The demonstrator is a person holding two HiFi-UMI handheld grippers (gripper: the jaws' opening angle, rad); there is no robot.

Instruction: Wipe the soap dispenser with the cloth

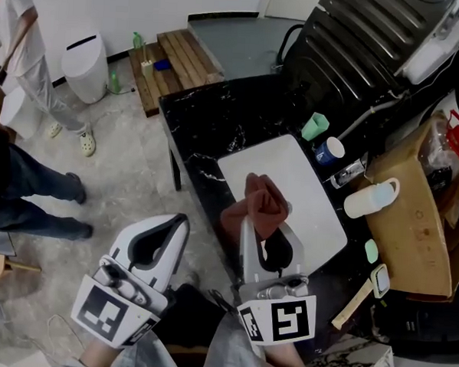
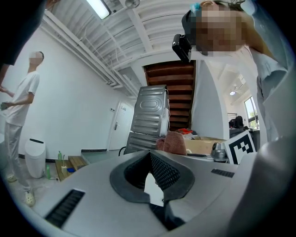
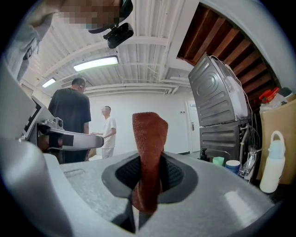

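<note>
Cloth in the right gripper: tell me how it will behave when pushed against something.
Probably floppy: the cloth folds over at its top above the right gripper, though the pinched part stands upright. Likely light; its looped, towel-like texture suggests it will drag rather than slip. Pushed, it should crumple instead of holding shape.

The head camera is looking steeply down at the black table. Both gripper views are looking close along their jaws; all three are catching the rust cloth.
</note>
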